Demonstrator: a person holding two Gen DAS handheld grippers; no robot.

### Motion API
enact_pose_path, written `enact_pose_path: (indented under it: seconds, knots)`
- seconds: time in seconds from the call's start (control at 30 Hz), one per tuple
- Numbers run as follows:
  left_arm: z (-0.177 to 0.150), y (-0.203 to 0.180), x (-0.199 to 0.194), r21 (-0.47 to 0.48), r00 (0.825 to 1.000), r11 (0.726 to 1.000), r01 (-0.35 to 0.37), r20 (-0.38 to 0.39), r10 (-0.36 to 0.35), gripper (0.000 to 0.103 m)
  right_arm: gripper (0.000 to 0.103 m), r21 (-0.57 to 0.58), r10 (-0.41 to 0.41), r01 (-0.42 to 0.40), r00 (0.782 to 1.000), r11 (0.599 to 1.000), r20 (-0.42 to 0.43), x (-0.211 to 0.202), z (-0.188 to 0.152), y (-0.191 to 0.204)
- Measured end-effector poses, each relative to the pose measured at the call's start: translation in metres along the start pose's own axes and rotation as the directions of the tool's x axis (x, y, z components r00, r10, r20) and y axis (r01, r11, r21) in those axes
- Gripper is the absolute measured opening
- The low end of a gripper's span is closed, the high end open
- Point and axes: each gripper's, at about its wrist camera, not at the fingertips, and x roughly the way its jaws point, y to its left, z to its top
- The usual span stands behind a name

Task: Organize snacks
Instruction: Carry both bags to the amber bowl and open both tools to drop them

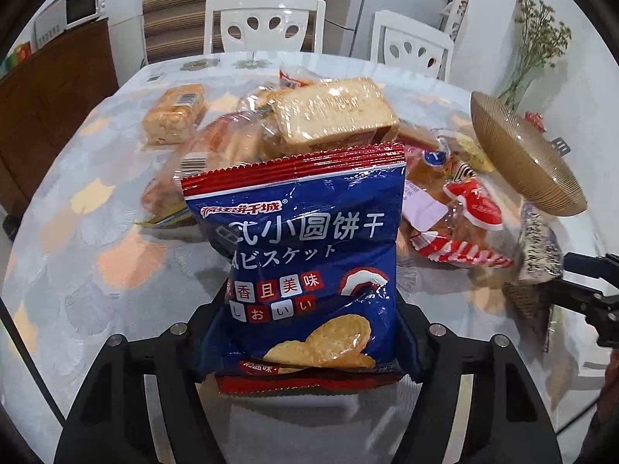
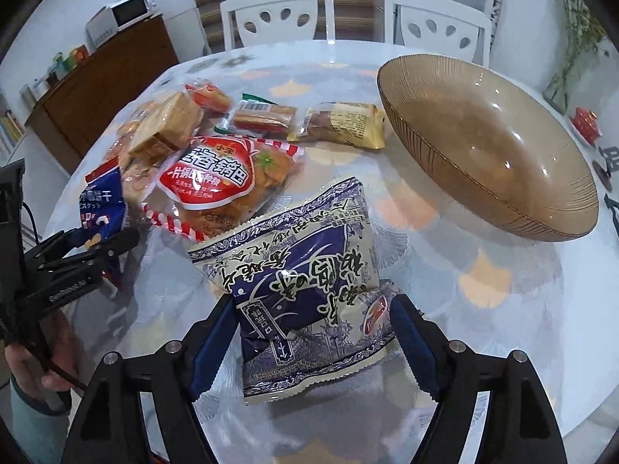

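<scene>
My left gripper (image 1: pixel 309 324) is shut on a blue biscuit packet (image 1: pixel 305 255) with a red top edge, held upright above the table; both show at the left of the right wrist view (image 2: pixel 100 205). My right gripper (image 2: pixel 313 321) is shut on a white and blue patterned snack bag (image 2: pixel 305 278), held above the table; the bag shows at the right edge of the left wrist view (image 1: pixel 539 247). A brown ribbed glass bowl (image 2: pixel 483 143) stands empty on the table to the right, also in the left wrist view (image 1: pixel 526 154).
A pile of wrapped snacks lies on the round table (image 2: pixel 483 309): wrapped toast (image 1: pixel 332 112), a red and white packet (image 2: pixel 216 174), a cake bar (image 1: pixel 174 114), a yellow packet (image 2: pixel 348 123). Two white chairs (image 1: pixel 267 23) stand behind. A small red pot (image 2: pixel 586 121) sits far right.
</scene>
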Motion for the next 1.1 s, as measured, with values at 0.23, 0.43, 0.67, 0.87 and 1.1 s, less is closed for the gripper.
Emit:
enact_pose_path:
  seconds: [0.23, 0.43, 0.67, 0.87, 1.1]
  knots:
    - [-0.002, 0.005, -0.035, 0.024, 0.999, 1.0, -0.015, 0.031, 0.015, 0.069, 0.081, 0.028, 0.099, -0.1, 0.995, 0.995, 0.03, 0.008, 0.0, -0.011]
    - [-0.002, -0.006, -0.045, 0.052, 0.999, 0.999, -0.007, 0.046, 0.005, 0.069, 0.088, 0.059, 0.158, -0.163, 0.985, 0.985, 0.076, 0.014, 0.006, -0.015]
    - [0.0, -0.016, -0.048, 0.085, 0.999, 0.996, -0.004, 0.055, -0.001, 0.069, 0.088, -0.01, 0.122, -0.121, 0.99, 0.993, 0.073, 0.0, -0.002, -0.01]
    - [-0.001, -0.019, -0.049, 0.089, 0.998, 0.996, 0.004, 0.058, -0.009, 0.069, 0.097, -0.233, 0.045, -0.032, 0.998, 0.972, 0.05, -0.006, -0.007, 0.004]
    - [0.003, -0.028, -0.053, 0.125, 0.997, 0.992, -0.005, 0.072, -0.004, 0.069, 0.095, -0.255, 0.039, -0.029, 0.999, 0.967, 0.032, 0.026, 0.008, 0.005]
